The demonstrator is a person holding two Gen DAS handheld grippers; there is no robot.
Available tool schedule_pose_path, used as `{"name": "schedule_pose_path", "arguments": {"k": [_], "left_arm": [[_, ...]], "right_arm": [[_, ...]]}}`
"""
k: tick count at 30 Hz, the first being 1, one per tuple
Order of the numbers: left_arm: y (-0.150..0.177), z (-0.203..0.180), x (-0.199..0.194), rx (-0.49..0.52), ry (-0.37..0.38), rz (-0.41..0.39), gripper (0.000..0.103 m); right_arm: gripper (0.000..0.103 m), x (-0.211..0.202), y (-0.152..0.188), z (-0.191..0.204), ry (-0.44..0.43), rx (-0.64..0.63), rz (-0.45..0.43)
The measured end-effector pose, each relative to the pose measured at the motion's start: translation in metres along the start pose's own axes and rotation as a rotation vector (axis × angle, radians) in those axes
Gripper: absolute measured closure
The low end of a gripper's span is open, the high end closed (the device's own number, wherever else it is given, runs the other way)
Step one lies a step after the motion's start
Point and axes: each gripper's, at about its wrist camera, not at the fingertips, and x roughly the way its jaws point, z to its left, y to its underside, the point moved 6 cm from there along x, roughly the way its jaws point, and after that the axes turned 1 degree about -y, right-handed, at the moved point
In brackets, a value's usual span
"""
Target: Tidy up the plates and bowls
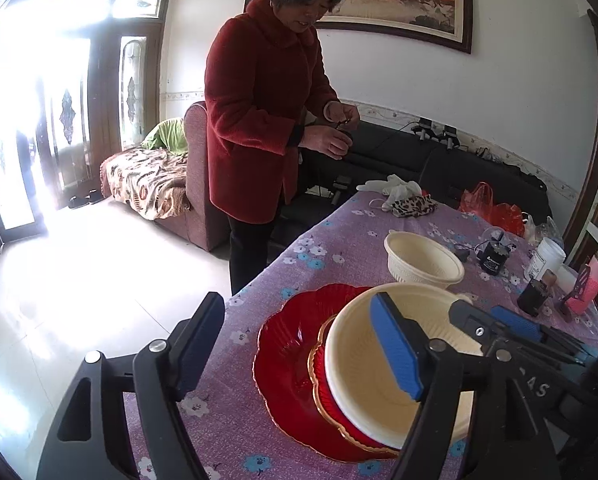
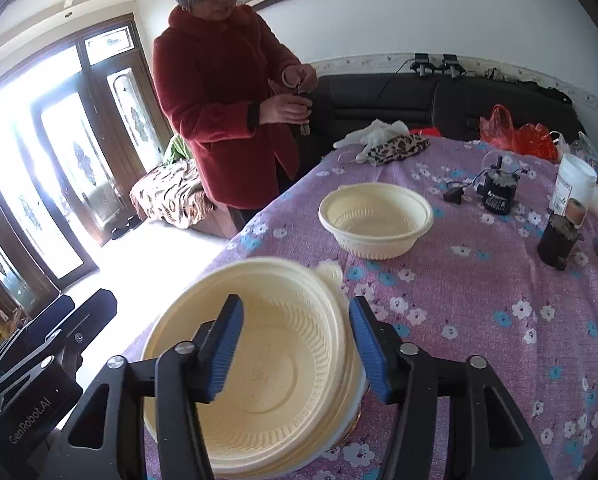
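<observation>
**Near bowl could tip off the stack**

Our right gripper [image 2: 295, 350] pinches the near cream bowl's [image 2: 259, 364] right rim, tilted over the red plates [image 1: 295, 344]; a weak grip may slide it off. Our left gripper [image 1: 299, 344] hangs spread, holding nothing. Farther along the table [image 2: 479, 320] sits the second cream bowl [image 2: 375, 220], apart

- A table with a purple cloth with white and blue flowers [image 2: 479, 320] holds everything.
- A big red glass plate with a wavy edge [image 1: 287, 360] lies on it.
- A cream plastic bowl [image 2: 375, 220] sits alone, further back.
- White gloves [image 2: 375, 132], a spotted cloth [image 2: 399, 146] and red plastic bags [image 2: 515, 132] lie at the far end.
</observation>
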Motion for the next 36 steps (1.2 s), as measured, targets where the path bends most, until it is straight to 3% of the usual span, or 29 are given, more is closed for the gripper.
{"name": "schedule_pose_path", "arguments": {"k": [9,21,23,29,36], "left_arm": [[0.002,0.002,-0.010,-0.001,0.008,-0.003,0.024],[-0.002,0.036,-0.061,-0.020,0.091,-0.009,0.021],[-0.011,0.043,-0.075,-0.008,0.113,-0.023,0.021],[-0.063,0.069,-0.128,0.087,0.078,-0.128,0.019],[-0.150,0.093,-0.168,0.056,0.084,-0.139,0.019]], "right_arm": [[0.037,-0.026,-0.001,-0.019,0.012,0.047,-0.041],[0.037,-0.086,0.009,-0.071,0.068,0.106,-0.092],[0.037,-0.105,0.004,-0.079,0.083,0.102,-0.119],[0.036,-0.173,-0.030,-0.092,0.109,0.093,-0.224],[0.033,-0.249,-0.104,-0.077,0.059,0.097,-0.348]]}}
